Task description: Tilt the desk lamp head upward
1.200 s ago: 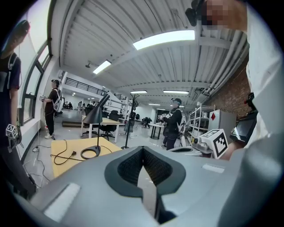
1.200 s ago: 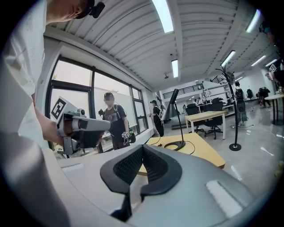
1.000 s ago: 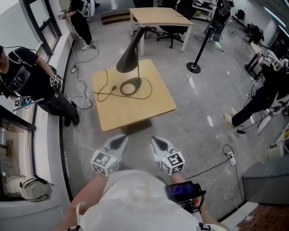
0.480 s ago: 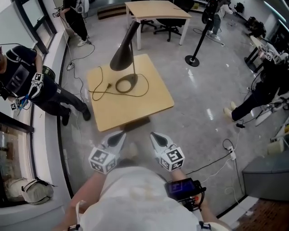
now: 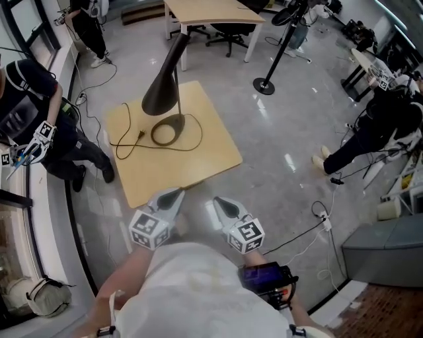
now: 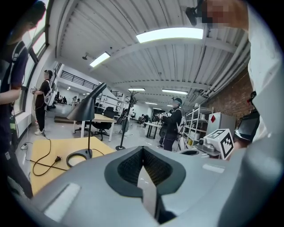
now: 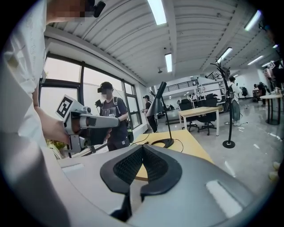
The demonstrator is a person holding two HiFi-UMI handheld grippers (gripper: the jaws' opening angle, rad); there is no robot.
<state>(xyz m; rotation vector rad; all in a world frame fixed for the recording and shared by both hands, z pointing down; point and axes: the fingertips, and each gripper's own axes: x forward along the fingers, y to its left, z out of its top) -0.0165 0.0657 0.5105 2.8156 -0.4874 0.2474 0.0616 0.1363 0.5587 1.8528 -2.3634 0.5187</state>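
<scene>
A black desk lamp stands on a small light-wood table (image 5: 211, 155). Its cone head (image 5: 160, 89) slopes down over the ring base (image 5: 167, 131), and its cord (image 5: 125, 140) trails left across the top. Both grippers hover side by side in front of the table's near edge, well short of the lamp. My left gripper (image 5: 173, 195) is shut and holds nothing, and so is my right gripper (image 5: 218, 203). In the left gripper view the lamp head (image 6: 86, 107) shows far left beyond the shut jaws (image 6: 143, 150). In the right gripper view the lamp base (image 7: 163, 142) lies ahead of the shut jaws (image 7: 142, 148).
A person (image 5: 26, 105) stands at the left by the window with marked grippers. Another person (image 5: 377, 125) is at the right. A black floor stand (image 5: 266, 84) and a second desk (image 5: 211, 10) lie beyond the table. Cables (image 5: 317, 221) run across the floor at the right.
In the head view the table and lamp have slid left and nearer. Both grippers, still shut, have come closer to the table's near edge.
</scene>
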